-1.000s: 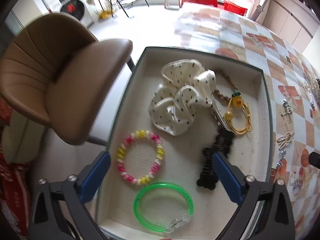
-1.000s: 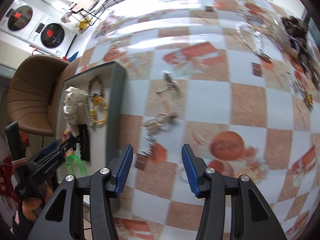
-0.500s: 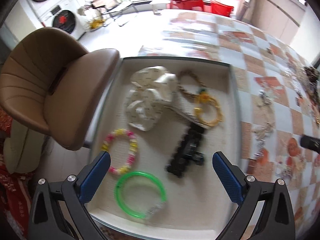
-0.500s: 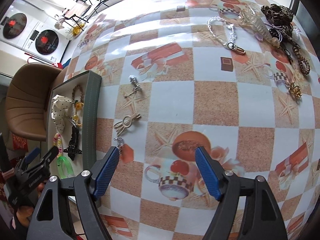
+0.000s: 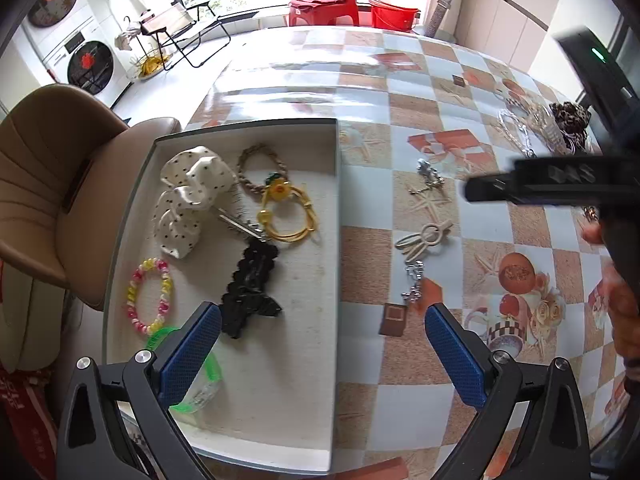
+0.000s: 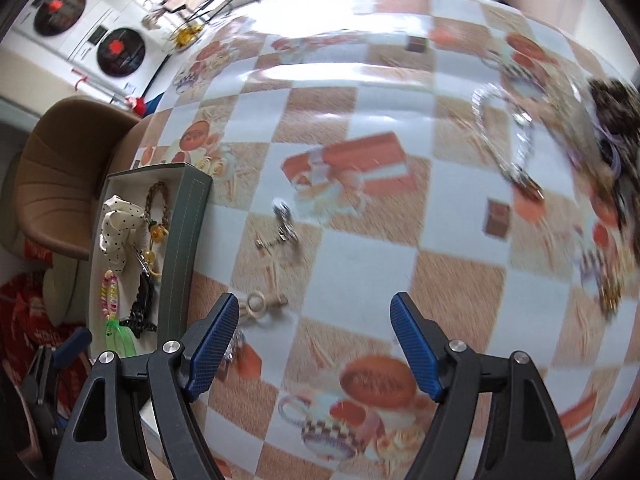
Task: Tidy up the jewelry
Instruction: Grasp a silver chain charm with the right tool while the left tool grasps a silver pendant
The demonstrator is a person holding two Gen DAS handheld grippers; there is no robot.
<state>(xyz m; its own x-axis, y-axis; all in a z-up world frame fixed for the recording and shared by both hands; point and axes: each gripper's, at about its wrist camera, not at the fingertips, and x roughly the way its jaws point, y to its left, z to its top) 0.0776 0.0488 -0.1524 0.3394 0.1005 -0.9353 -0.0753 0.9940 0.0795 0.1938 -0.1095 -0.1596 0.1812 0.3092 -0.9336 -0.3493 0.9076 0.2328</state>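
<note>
Both my views have slid off the tray [image 5: 224, 420] toward the loose pieces on the table [image 5: 420, 392]; a second ago my left gripper [image 5: 322, 354] looked straight down into the tray, and now the tray's right wall runs between its fingers. My right gripper [image 6: 314, 346] has just been opening, and its jaws stand spread with nothing between them, above bare tablecloth. The left one is spread too and holds nothing.

Inside the tray lie a scrunchie [image 5: 192, 200], a black clip [image 5: 250, 284], a yellow hair tie [image 5: 288, 216], a braided band [image 5: 260, 168], a bead bracelet [image 5: 150, 296] and a green bangle [image 5: 188, 376].

Still out on the cloth, just right of the tray, are a cream clip [image 5: 424, 238], a silver charm [image 5: 430, 176] above it and a small chain [image 5: 414, 286] below. Further off, near the far edge, sit a silver chain loop [image 6: 506, 136] and a dark pile [image 6: 616, 120], blurred in the right view.

I judge the cream clip light and stiff, likely slick on the glossy cloth; pinching across its ring end looks safest. The small chain looks limp and thin, so I would close low against the cloth and expect it to dangle.

Room is good: the cloth between tray and far pile is open. What I must mind is the tray wall, which any carried piece has to clear, and my other gripper crossing close by.
</note>
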